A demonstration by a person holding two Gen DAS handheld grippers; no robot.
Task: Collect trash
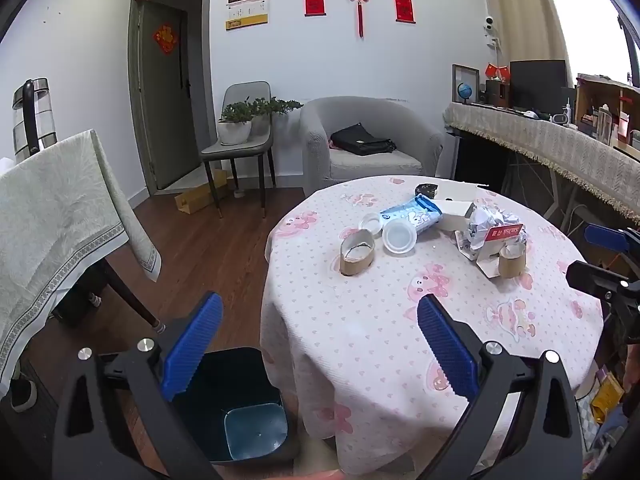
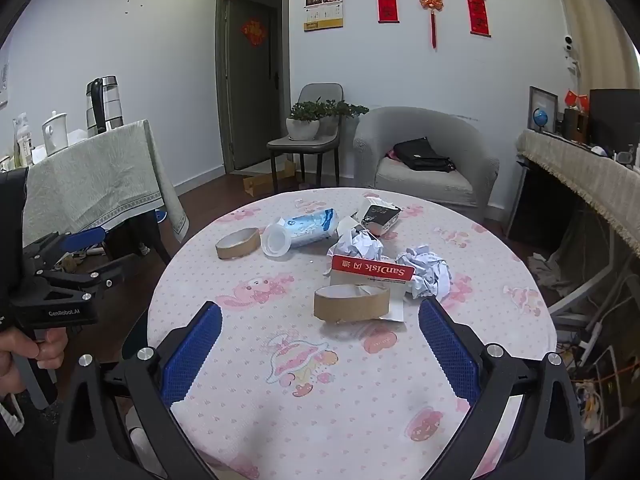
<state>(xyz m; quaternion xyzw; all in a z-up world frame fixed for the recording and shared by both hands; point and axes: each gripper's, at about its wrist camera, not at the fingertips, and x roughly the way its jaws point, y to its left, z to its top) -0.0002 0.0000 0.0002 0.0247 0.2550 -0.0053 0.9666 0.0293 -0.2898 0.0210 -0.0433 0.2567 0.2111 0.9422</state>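
Observation:
Trash lies on a round table with a pink-patterned cloth point(image 2: 340, 392): two brown tape cores point(image 2: 352, 303) point(image 2: 237, 243), a blue-white plastic wrapper with a clear cup point(image 2: 298, 231), crumpled paper point(image 2: 426, 270), a red SanDisk card point(image 2: 372, 269) and a small black-white box point(image 2: 378, 213). The same pile shows in the left wrist view, with one tape core point(image 1: 357, 253) nearest. A dark bin point(image 1: 236, 408) stands on the floor left of the table. My left gripper point(image 1: 320, 344) is open and empty over the table's left edge and the bin. My right gripper point(image 2: 320, 354) is open and empty, short of the near tape core.
A cloth-covered side table point(image 2: 100, 184) with a kettle point(image 2: 102, 106) stands to the left. A grey armchair point(image 2: 424, 160) and a chair with plants point(image 2: 308, 136) stand behind. A covered desk point(image 2: 588, 176) runs along the right. The left gripper shows in the right wrist view point(image 2: 84, 256).

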